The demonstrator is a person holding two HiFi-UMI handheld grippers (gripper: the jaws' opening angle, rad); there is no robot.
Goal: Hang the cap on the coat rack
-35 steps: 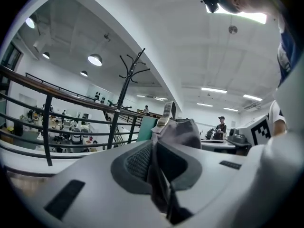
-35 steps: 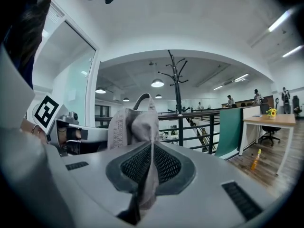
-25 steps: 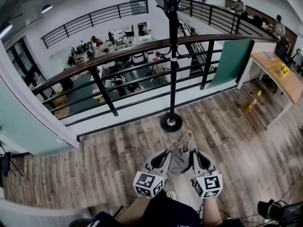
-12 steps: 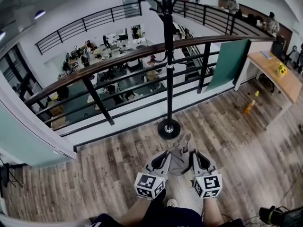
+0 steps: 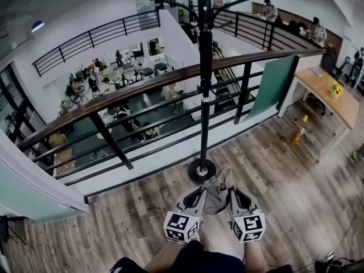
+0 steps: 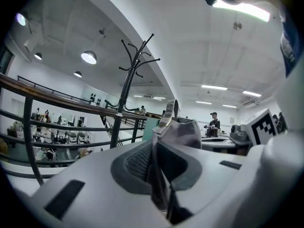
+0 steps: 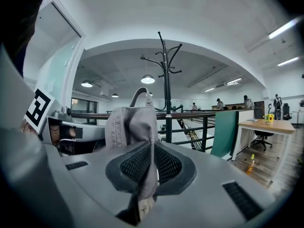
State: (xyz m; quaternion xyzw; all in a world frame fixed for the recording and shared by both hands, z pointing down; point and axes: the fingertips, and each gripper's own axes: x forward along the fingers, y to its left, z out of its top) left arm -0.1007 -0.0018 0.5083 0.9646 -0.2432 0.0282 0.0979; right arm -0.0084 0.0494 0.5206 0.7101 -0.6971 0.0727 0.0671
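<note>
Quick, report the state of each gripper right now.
Left gripper: shut, pinching the fabric of the cap.
Right gripper: shut, pinching the same cap on its other side.

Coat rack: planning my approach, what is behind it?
Behind the coat rack runs a wood-topped railing, an open office below beyond it. The coat rack hides a strip of both.

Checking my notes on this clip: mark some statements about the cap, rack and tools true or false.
The grey fabric cap is pinched by both the left tool and the right tool. True.
The cap already hangs on the black metal coat rack. False: the tools hold it near the rack's base.
The rack stands on the wooden plank floor by the railing. True.
The yellow bottle stands on the wooden desk. False: the bottle is on the floor.
</note>
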